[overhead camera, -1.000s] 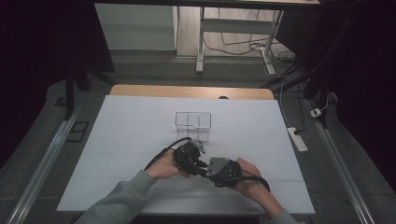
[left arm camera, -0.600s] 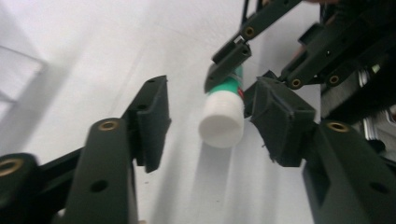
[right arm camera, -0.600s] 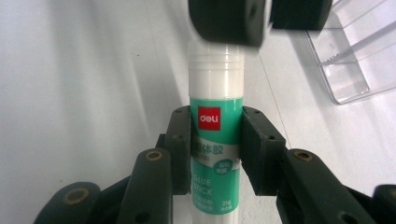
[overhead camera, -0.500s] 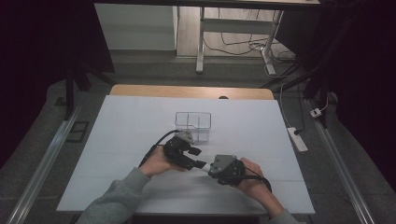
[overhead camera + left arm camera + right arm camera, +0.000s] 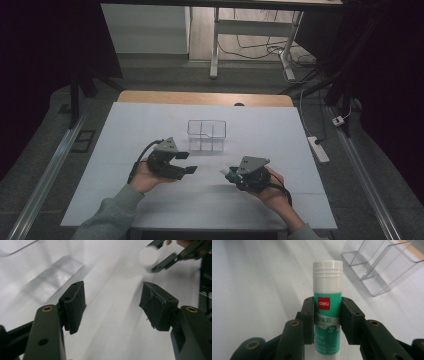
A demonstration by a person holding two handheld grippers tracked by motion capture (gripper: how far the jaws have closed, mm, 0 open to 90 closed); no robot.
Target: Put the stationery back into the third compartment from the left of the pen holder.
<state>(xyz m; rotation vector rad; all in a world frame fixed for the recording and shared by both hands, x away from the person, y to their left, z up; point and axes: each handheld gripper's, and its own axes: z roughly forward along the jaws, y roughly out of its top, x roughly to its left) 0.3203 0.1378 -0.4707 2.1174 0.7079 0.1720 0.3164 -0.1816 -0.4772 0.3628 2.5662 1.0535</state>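
A glue stick (image 5: 327, 290) with a white cap and a green label stands upright between the jaws of my right gripper (image 5: 327, 308), which is shut on its body. In the high view the right gripper (image 5: 234, 174) sits at the front right of the table, and the glue stick (image 5: 226, 170) points left out of it. To the left, my left gripper (image 5: 187, 163) is apart from it with open jaws. Those jaws (image 5: 112, 297) have just been opening and nothing is between them. The glue stick's cap (image 5: 149, 255) shows farther off in the left gripper view.
A clear plastic organizer (image 5: 206, 135) with compartments stands on the white table (image 5: 280, 135) behind both grippers, also seen as the organizer (image 5: 384, 267) in the right gripper view and the organizer (image 5: 50, 277) in the left gripper view. A power strip (image 5: 318, 149) lies off the table's right edge.
The two grippers were together a second ago. The left one has drawn away to the left with its jaws wider. The glue stick stays in the right gripper.
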